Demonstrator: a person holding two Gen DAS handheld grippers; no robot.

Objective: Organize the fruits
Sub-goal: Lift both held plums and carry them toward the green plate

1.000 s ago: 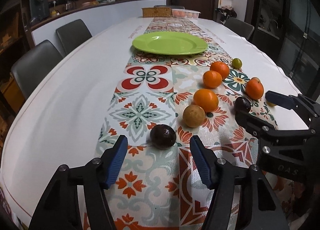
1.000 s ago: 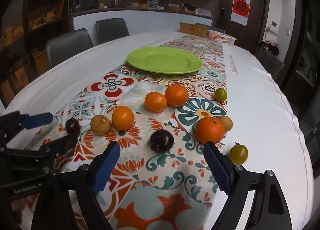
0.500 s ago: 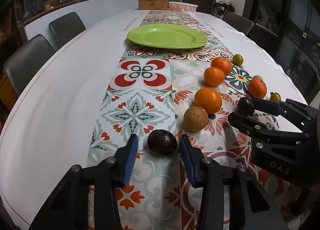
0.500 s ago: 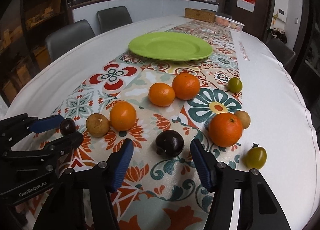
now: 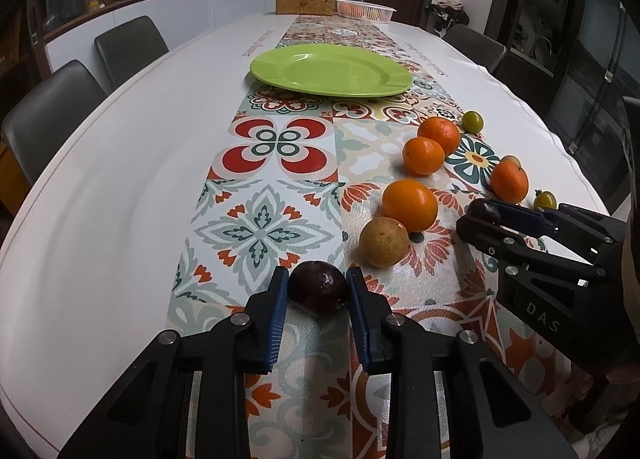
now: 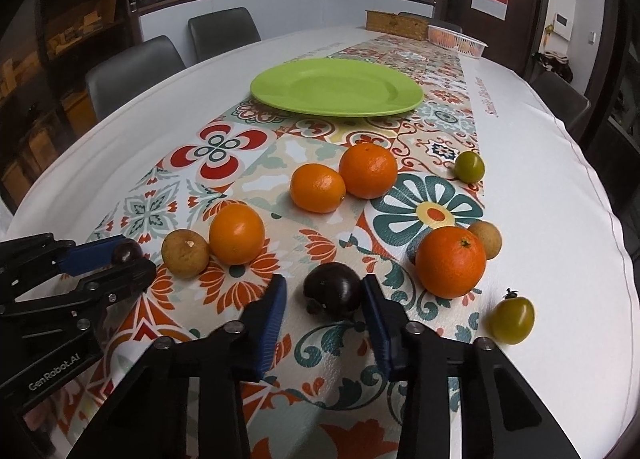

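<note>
1. The left gripper (image 5: 318, 291) is reaching low and level over the patterned table runner (image 5: 264, 219), its two blue pads pressing both sides of a dark purple fruit (image 5: 318, 293); it is clenched on that fruit, which is resting on the runner at the near end of the table.
2. The right gripper (image 6: 324, 299) is lying equally low, just to the right of the left one, with its fingers straddling a second dark purple fruit (image 6: 332, 289). The right pad is touching or nearly touching the fruit; a narrow gap is showing at the left pad, so the jaws are standing parted, not yet clamped.
3. Seen from the left wrist, the right tool's black body is entering from the right edge, its fingers pointing across toward the fruit row.
4. Just beyond the left gripper, a tan round fruit (image 5: 384, 242) is touching an orange (image 5: 410, 205); two more oranges (image 5: 424, 155) are sitting touching each other farther along the runner.
5. Beside the right gripper, a lone orange (image 6: 450, 261) is resting against a small tan fruit (image 6: 486, 239), with a green tomato (image 6: 512, 319) near it on the white tablecloth (image 6: 560, 187).
6. Another green tomato (image 6: 469, 166) is lying farther out.
7. A green plate (image 5: 330, 69) is standing bare, well beyond all the fruit.
</note>
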